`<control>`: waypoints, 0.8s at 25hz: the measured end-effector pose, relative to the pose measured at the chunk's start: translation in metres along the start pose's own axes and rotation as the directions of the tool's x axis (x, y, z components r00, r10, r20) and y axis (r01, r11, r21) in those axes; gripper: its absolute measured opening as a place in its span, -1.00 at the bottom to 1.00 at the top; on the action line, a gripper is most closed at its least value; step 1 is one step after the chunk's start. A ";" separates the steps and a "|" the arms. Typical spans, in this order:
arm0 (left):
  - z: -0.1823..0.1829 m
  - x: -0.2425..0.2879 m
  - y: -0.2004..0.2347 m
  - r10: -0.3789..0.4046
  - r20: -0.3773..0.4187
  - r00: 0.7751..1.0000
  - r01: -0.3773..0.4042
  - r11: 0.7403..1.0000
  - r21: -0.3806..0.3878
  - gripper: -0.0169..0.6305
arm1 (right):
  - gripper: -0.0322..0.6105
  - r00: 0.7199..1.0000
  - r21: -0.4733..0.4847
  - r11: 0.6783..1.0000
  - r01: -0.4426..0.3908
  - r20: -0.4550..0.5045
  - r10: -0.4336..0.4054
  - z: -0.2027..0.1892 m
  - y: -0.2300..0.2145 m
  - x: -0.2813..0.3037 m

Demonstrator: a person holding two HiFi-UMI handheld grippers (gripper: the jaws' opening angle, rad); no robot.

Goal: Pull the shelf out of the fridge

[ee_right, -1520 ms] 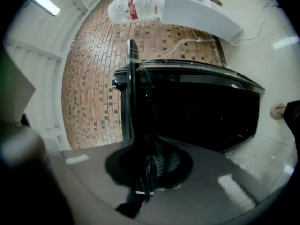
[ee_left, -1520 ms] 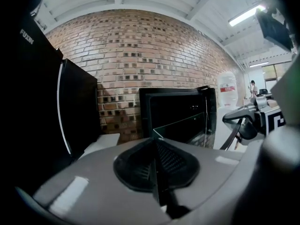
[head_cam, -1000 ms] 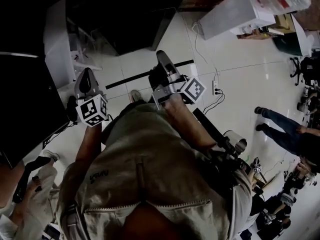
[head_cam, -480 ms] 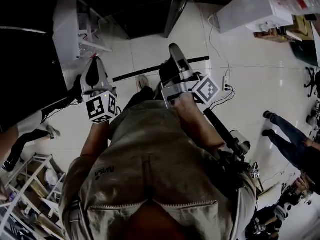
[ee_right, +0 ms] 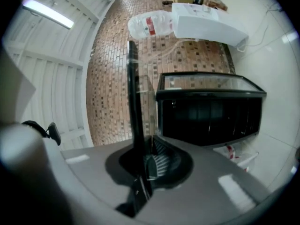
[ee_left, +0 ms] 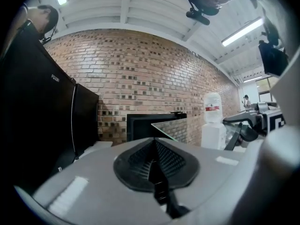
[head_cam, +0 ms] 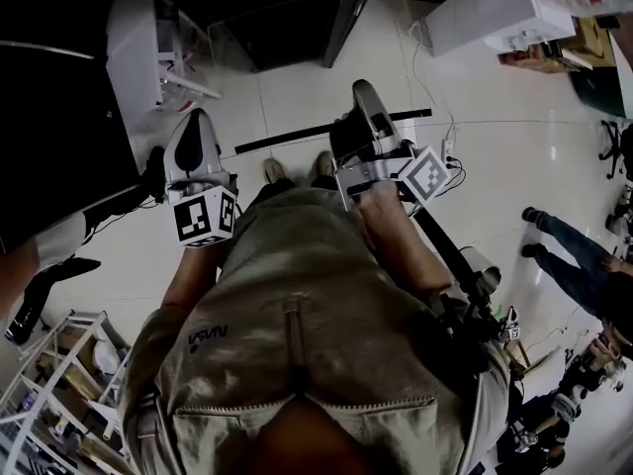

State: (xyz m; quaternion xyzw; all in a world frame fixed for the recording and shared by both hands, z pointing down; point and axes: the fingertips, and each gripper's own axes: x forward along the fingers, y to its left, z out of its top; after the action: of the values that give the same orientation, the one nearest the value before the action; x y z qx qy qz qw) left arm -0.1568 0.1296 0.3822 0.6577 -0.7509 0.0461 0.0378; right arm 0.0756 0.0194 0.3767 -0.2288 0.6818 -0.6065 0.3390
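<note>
My right gripper (head_cam: 364, 95) is shut on the glass shelf (ee_right: 133, 93), whose dark edge rises straight up out of the jaws in the right gripper view. In the head view the shelf (head_cam: 297, 13) is only a faint clear pane ahead of that gripper, over the floor. The left gripper view shows a corner of the shelf (ee_left: 171, 128) to the right. My left gripper (head_cam: 198, 127) is shut with nothing between its pads (ee_left: 161, 156), level with the right one. The black fridge (ee_left: 42, 116) stands at the left, with its white open door (head_cam: 134, 38) beside it.
A low black cabinet with a glass top (ee_right: 211, 111) stands against the brick wall. A white water dispenser (head_cam: 495, 13) is at the far right, with a power strip and cable (head_cam: 450, 156) on the floor. People stand at the right (head_cam: 574, 250) and left (head_cam: 49, 265). A wire rack (head_cam: 59, 384) sits lower left.
Both grippers have shifted up and slightly right in the head view, the right one still gripping the shelf. The person at the left has moved back.
</note>
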 end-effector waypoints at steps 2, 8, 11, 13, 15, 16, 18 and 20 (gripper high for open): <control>0.004 0.002 0.000 -0.040 0.010 0.999 0.040 0.999 0.002 -0.93 | -0.85 0.999 0.003 1.000 -0.005 0.032 0.005 -0.001 0.004 -0.003; 0.007 -0.004 -0.005 -0.101 0.015 0.995 0.101 0.995 0.016 -0.93 | -0.85 0.998 0.020 1.000 -0.016 0.061 0.014 -0.008 0.002 -0.015; 0.012 -0.006 -0.012 -0.107 0.020 0.994 0.107 0.994 0.026 -0.93 | -0.85 0.998 0.036 0.999 -0.007 0.060 0.005 -0.007 -0.001 -0.021; 0.013 -0.006 -0.015 -0.107 0.025 0.994 0.107 0.994 0.027 -0.93 | -0.85 0.998 0.028 1.000 0.001 0.055 -0.002 -0.006 -0.002 -0.021; 0.014 -0.004 -0.015 -0.103 0.026 0.994 0.102 0.994 0.031 -0.93 | -0.86 0.999 0.021 1.000 0.004 0.054 -0.005 -0.004 -0.004 -0.020; 0.014 -0.003 -0.015 -0.100 0.023 0.995 0.100 0.995 0.031 -0.93 | -0.86 0.999 0.024 1.000 0.002 0.054 -0.003 -0.003 -0.005 -0.018; 0.014 -0.004 -0.015 -0.093 0.021 0.995 0.093 0.995 0.030 -0.93 | -0.86 0.999 0.032 0.999 -0.002 0.053 0.001 -0.002 -0.005 -0.017; 0.015 -0.007 -0.014 -0.085 0.021 0.996 0.084 0.996 0.029 -0.93 | -0.86 0.999 0.035 0.999 -0.004 0.050 0.002 -0.003 -0.005 -0.018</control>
State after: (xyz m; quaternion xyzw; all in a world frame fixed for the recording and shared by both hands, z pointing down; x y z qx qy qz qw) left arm -0.1421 0.1331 0.3669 0.6898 -0.7221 0.0476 0.0223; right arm 0.0847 0.0334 0.3852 -0.2368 0.6626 -0.6122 0.3607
